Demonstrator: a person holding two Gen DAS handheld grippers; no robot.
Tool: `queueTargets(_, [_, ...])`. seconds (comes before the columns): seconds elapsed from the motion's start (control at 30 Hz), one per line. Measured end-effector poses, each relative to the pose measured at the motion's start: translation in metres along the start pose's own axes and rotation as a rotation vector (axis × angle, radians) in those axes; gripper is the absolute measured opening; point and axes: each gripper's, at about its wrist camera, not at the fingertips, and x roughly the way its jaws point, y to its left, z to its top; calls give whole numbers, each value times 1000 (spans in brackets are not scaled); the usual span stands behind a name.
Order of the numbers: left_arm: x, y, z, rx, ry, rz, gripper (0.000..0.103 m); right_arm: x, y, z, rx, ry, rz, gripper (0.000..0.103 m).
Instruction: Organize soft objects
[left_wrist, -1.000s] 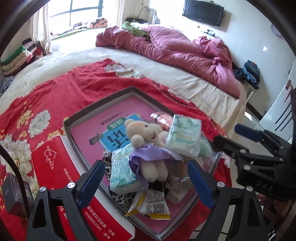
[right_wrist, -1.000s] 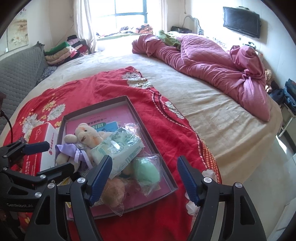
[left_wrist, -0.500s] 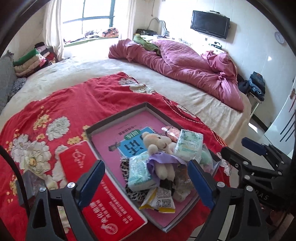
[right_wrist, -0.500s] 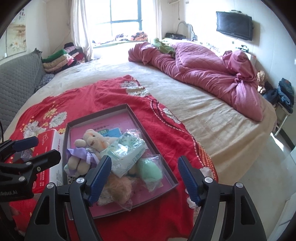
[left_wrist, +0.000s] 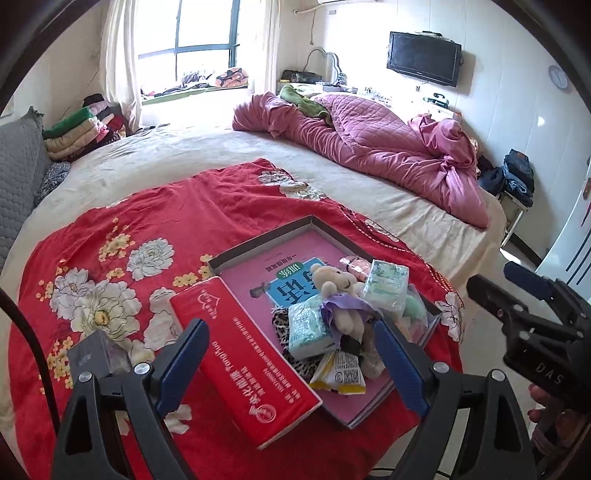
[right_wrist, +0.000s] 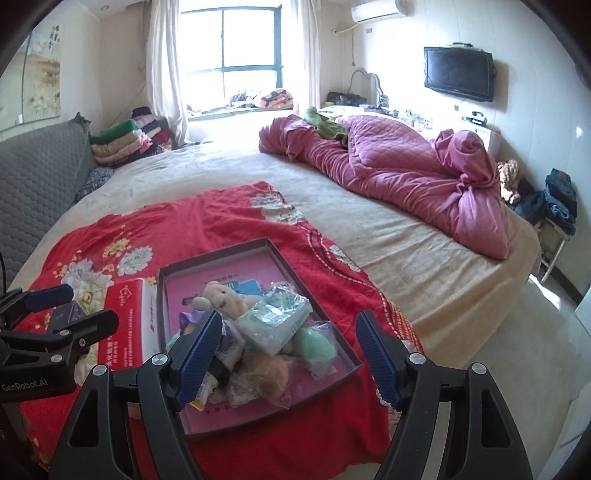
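A shallow pink-lined box (left_wrist: 258, 247) (right_wrist: 258, 245) lies on a red flowered blanket (left_wrist: 147, 221) near the bed's front edge. Piled in it are a small teddy bear (left_wrist: 334, 282) (right_wrist: 221, 295) in a purple dress, pale green tissue packs (left_wrist: 386, 282) (right_wrist: 273, 323), a green puff in plastic (right_wrist: 316, 345), a tan puff (right_wrist: 271, 373) and a yellow-white packet (left_wrist: 341, 376). My left gripper (left_wrist: 291, 363) hangs open above and short of the pile, holding nothing. My right gripper (right_wrist: 290, 356) is also open and empty, raised over the box's near corner.
A red tissue box (left_wrist: 243, 350) (right_wrist: 125, 321) lies beside the box's left side, with a small dark carton (left_wrist: 98, 354) further left. A crumpled magenta quilt (left_wrist: 369, 147) covers the bed's far right. Folded clothes (right_wrist: 122, 144) are stacked by a grey headboard (right_wrist: 37, 177). Floor shows past the bed's right edge.
Both grippers have pulled up and back from the box, so the pile looks smaller and more of the bed and room shows. Both stay open; nothing in the box moved.
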Motion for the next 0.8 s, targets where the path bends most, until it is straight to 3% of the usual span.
queueTargets(0.43, [-54, 14, -1, -10, -46, 27, 91, -65, 18, -1, 1, -73, -11, 76])
queueTargets(0.8, [-93, 13, -29, 13, -47, 23, 91, -122, 38, -24, 20, -104, 7, 76])
